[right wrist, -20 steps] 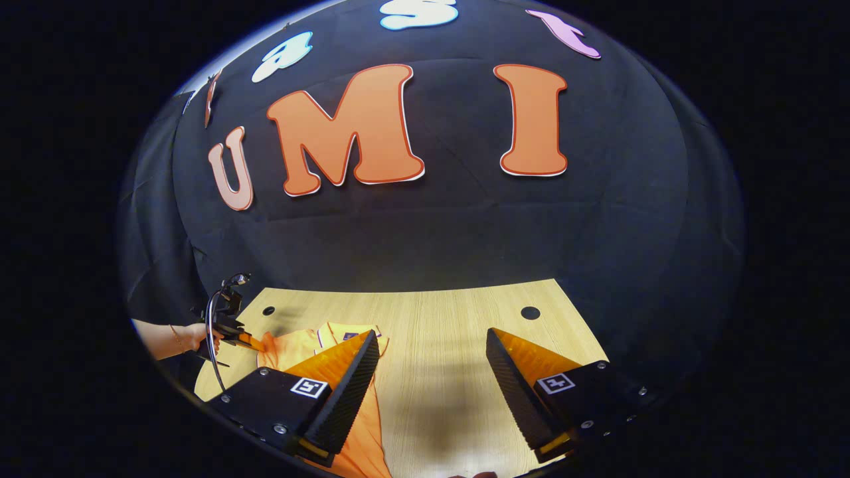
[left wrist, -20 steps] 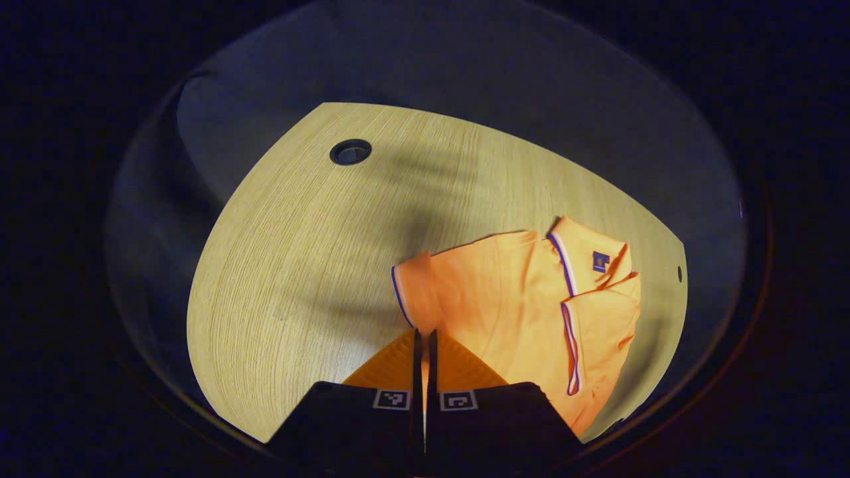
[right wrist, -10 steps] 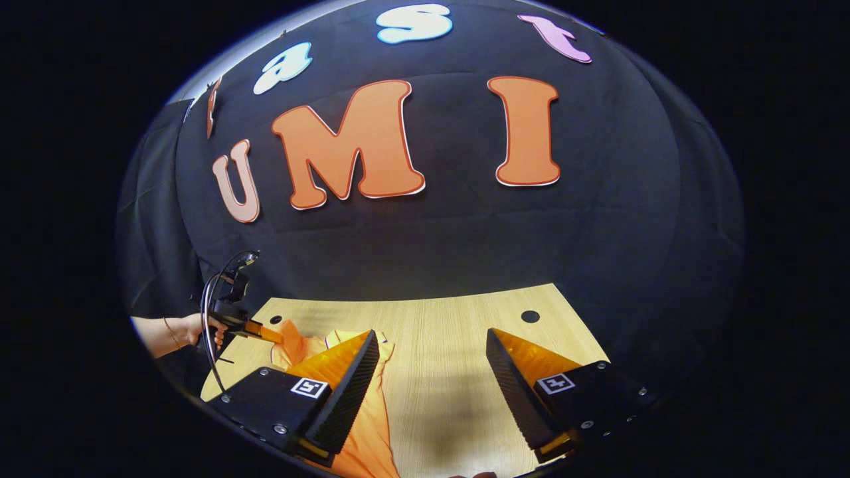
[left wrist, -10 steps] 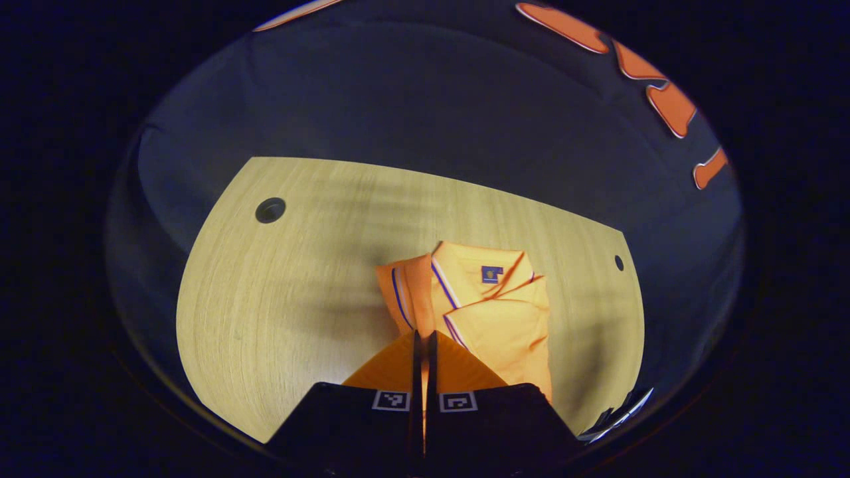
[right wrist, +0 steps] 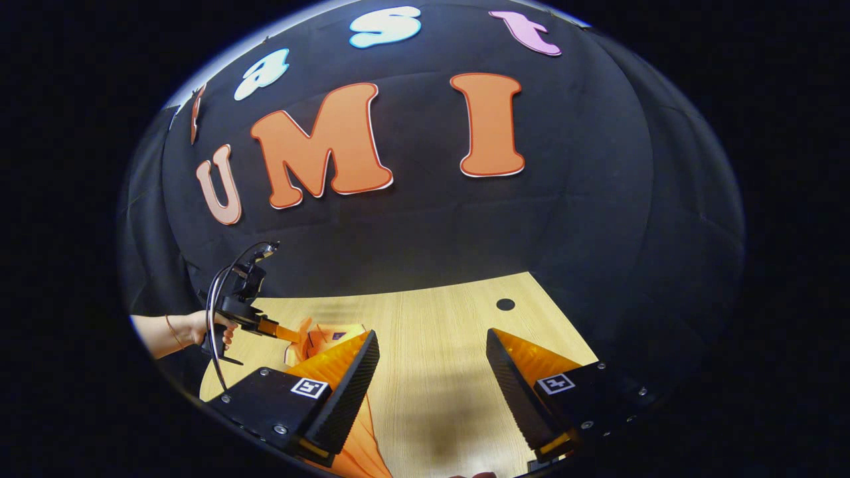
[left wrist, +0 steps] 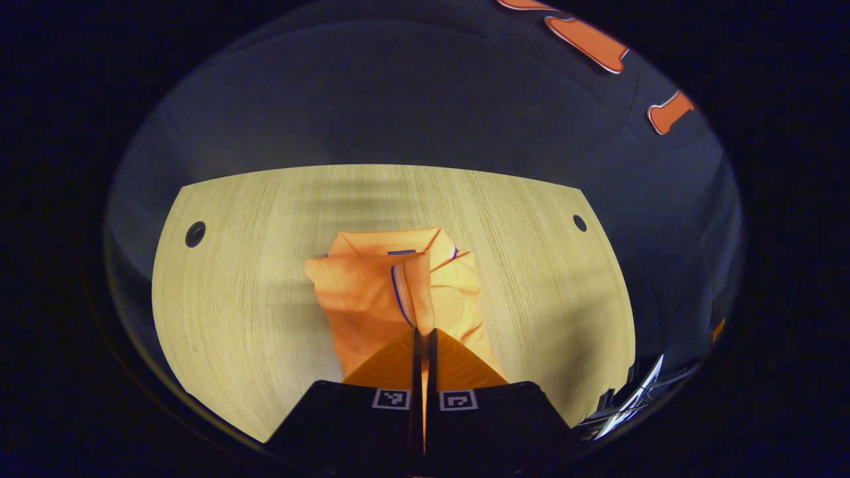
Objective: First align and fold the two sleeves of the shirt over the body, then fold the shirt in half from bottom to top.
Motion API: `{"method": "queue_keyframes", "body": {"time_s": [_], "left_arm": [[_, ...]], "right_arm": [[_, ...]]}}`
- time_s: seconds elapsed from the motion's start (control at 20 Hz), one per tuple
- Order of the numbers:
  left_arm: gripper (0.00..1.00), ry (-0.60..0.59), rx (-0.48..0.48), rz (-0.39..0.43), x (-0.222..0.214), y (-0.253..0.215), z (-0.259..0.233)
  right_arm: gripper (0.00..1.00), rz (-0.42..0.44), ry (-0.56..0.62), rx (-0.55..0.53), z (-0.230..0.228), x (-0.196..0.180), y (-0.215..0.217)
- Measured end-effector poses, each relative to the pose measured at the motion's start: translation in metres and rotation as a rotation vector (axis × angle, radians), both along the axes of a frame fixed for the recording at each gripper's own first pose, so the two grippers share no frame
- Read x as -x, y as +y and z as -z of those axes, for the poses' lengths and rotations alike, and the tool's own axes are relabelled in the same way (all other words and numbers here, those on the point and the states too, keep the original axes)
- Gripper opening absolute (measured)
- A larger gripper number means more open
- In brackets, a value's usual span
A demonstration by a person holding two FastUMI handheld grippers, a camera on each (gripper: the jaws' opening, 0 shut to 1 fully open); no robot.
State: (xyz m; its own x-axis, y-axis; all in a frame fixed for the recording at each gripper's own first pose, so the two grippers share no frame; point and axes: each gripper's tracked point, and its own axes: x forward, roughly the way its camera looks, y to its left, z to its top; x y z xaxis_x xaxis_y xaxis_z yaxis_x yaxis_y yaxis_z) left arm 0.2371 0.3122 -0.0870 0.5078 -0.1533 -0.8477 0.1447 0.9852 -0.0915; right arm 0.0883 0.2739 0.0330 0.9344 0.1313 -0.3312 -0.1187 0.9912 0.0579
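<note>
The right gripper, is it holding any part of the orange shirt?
No, in the right gripper view the right gripper stands wide open over bare table, with the shirt beside it.

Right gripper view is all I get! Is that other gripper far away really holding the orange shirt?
Observer: Yes. In the left gripper view, the left gripper has its jaws shut on a sleeve, right at the blue-striped cuff.
Operator: Where is that sleeve?
Observer: It is held up over the middle of the shirt, and the collar lies at the far end.
Operator: I see one hole in the table. Are there more?
Observer: Two show on the table: a first hole and a second hole, near its far corners.
</note>
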Motion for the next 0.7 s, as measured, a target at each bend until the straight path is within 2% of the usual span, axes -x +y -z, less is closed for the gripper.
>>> {"method": "queue_keyframes", "body": {"time_s": [0.25, 0.35, 0.55, 0.65, 0.7], "left_arm": [[0.02, 0.038, -0.05, 0.043, 0.0, -0.029, 0.025], [0.02, 0.076, -0.083, 0.027, 0.002, -0.035, 0.041], [0.02, 0.104, -0.068, 0.001, 0.003, -0.044, 0.059], [0.09, 0.108, -0.035, -0.007, 0.003, -0.051, 0.063], [0.17, 0.098, -0.01, -0.019, 0.0, -0.054, 0.063]], "right_arm": [[0.99, 0.019, 0.026, 0.001, 0.012, 0.005, -0.013], [0.99, 0.022, 0.039, 0.003, 0.017, 0.006, -0.014], [0.99, 0.028, 0.06, 0.013, 0.023, 0.008, -0.017], [0.99, 0.031, 0.068, 0.015, 0.027, 0.008, -0.021], [0.99, 0.032, 0.073, 0.015, 0.029, 0.01, -0.021]]}}
